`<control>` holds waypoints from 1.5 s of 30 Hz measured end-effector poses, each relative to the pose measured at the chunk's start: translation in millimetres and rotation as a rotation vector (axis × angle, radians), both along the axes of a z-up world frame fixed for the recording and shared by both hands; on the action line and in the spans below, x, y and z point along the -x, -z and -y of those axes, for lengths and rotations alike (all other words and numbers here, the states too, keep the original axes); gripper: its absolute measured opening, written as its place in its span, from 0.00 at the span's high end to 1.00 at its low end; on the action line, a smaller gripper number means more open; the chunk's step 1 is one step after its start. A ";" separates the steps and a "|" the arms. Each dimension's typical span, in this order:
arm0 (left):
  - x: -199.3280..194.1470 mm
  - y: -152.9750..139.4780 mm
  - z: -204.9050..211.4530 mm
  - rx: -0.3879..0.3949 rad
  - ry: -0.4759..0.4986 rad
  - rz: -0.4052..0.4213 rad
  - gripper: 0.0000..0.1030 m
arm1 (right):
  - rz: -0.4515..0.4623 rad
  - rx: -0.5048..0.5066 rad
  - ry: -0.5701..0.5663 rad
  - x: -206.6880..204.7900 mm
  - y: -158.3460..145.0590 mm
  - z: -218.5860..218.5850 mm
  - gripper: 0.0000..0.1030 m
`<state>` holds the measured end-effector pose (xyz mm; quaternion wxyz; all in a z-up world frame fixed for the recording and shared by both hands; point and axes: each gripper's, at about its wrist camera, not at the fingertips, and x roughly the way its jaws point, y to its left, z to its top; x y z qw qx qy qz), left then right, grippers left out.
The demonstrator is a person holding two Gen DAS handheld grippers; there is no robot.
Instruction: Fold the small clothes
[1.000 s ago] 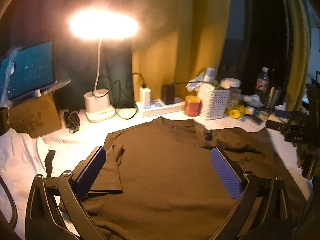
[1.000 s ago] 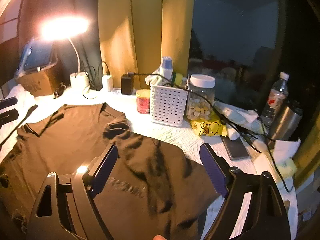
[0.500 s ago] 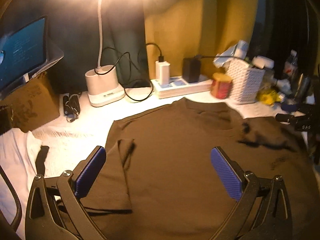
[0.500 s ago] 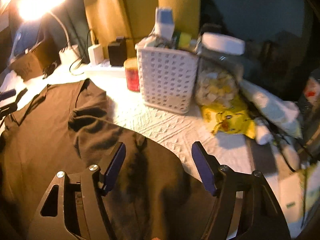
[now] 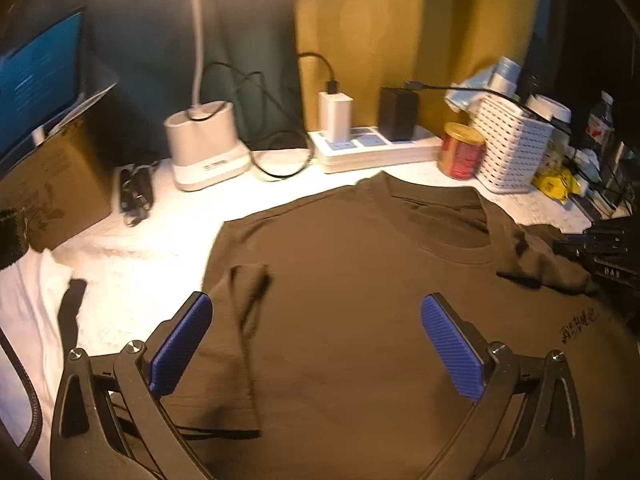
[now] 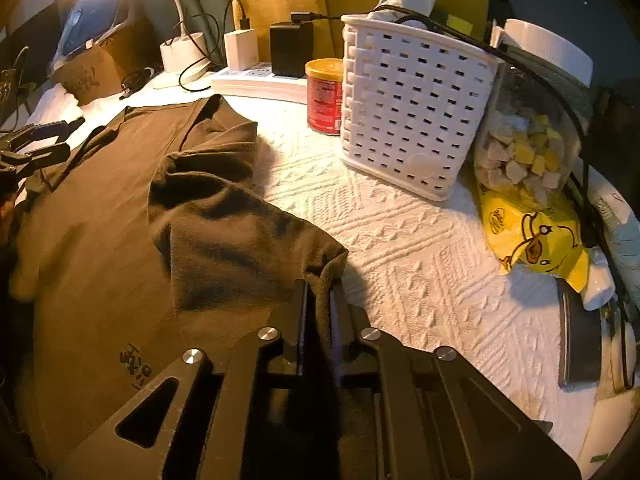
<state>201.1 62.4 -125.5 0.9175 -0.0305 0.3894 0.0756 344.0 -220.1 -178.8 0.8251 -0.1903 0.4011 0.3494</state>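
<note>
My right gripper (image 6: pixel 318 300) has its fingers pinched on the folded-over sleeve edge of the brown T-shirt (image 5: pixel 352 280), which lies flat on the white tabletop (image 6: pixel 420 248) beside the white basket (image 6: pixel 412 100). My left gripper (image 5: pixel 316 344) hovers over the shirt's body, fingers spread wide, holding nothing.

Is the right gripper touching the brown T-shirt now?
Touching. In the right wrist view the right gripper is shut on the edge of the brown T-shirt, with cloth pinched between its fingers.
</note>
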 end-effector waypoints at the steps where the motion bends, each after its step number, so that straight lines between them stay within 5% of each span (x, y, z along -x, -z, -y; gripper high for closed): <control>1: -1.9 0.2 3.8 -0.011 0.011 -0.003 0.01 | 0.012 -0.001 0.026 -2.3 -1.4 3.8 0.92; 9: -4.9 -2.7 7.4 -0.003 0.022 -0.001 0.01 | 0.032 -0.027 0.306 -20.8 -4.3 65.6 0.92; 19: -1.8 -12.1 5.0 0.006 -0.001 0.020 0.01 | 0.062 -0.060 0.359 -5.6 -7.4 70.3 0.92; 24: 0.5 -20.5 4.1 0.037 -0.009 0.020 0.01 | 0.093 -0.128 0.403 10.1 -25.8 92.8 0.40; 30: 20.9 -27.9 11.6 0.123 0.119 0.090 0.01 | 0.117 -0.140 0.513 38.3 -41.5 121.0 0.40; 35: 29.8 -21.5 13.8 0.162 0.105 0.092 0.01 | 0.090 -0.146 0.584 60.3 -33.8 146.0 0.40; 45: 38.2 -14.1 25.5 0.124 0.106 0.045 0.01 | -0.060 -0.241 0.570 54.8 -5.0 159.8 0.40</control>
